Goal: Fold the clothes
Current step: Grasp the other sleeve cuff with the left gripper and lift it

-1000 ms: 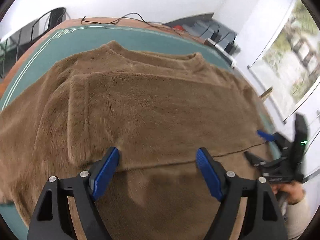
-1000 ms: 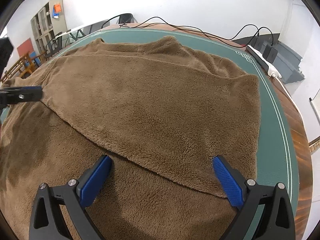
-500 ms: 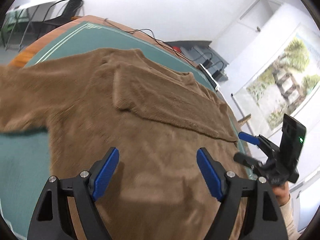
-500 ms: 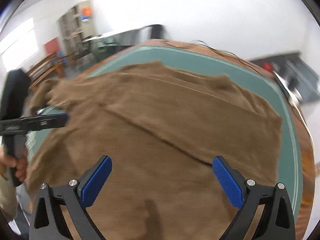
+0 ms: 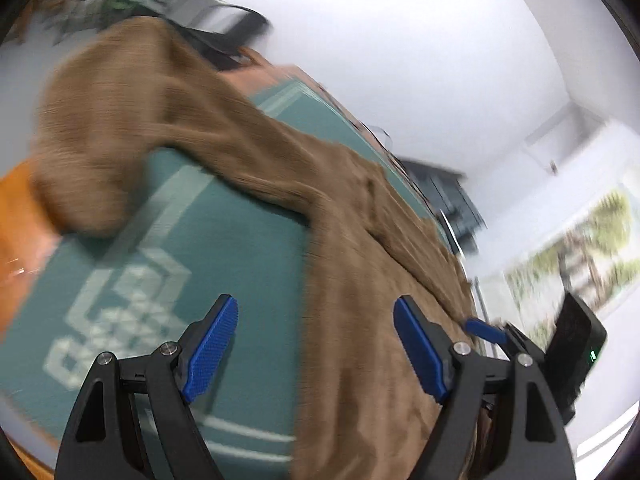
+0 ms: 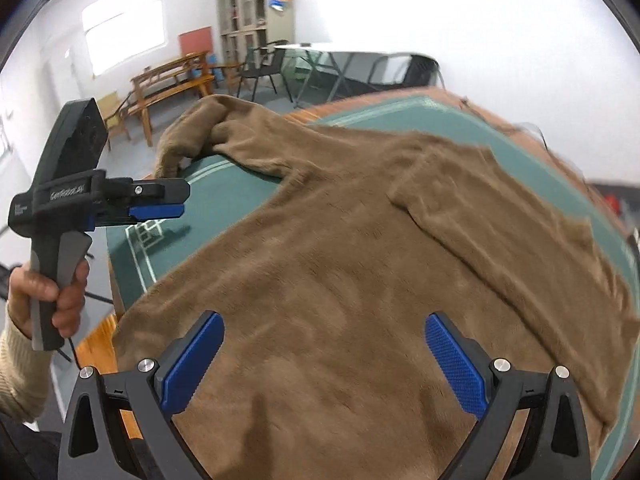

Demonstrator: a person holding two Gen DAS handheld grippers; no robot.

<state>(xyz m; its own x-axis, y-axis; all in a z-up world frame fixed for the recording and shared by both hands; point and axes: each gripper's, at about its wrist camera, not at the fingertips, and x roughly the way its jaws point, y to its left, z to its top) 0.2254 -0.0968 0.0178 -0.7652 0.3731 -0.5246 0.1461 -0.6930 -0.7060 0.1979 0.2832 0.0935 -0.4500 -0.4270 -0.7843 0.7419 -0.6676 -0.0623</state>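
A brown fleece sweater [image 6: 360,248] lies spread on the green mat [image 6: 208,200]. One sleeve [image 6: 500,220] is folded across its body. The other sleeve [image 6: 192,136] stretches to the far left and droops over the table corner; it is blurred in the left wrist view [image 5: 120,120]. My left gripper [image 5: 316,344] is open over the sweater's side edge and bare mat, with nothing between its fingers; a hand holds it [image 6: 172,200] at the left of the right wrist view. My right gripper [image 6: 324,360] is open above the sweater's lower body, pinching nothing.
The wooden table edge [image 6: 96,344] shows below the mat at the left. Behind the table stand wooden benches [image 6: 172,84], chairs, a folding table [image 6: 340,60] and a cabinet [image 6: 256,12]. A framed picture [image 5: 580,264] hangs on the right wall.
Both grippers have swung to the left with a roll. The left one went from above the sweater's body to its side edge near the spread sleeve. Both stayed open.
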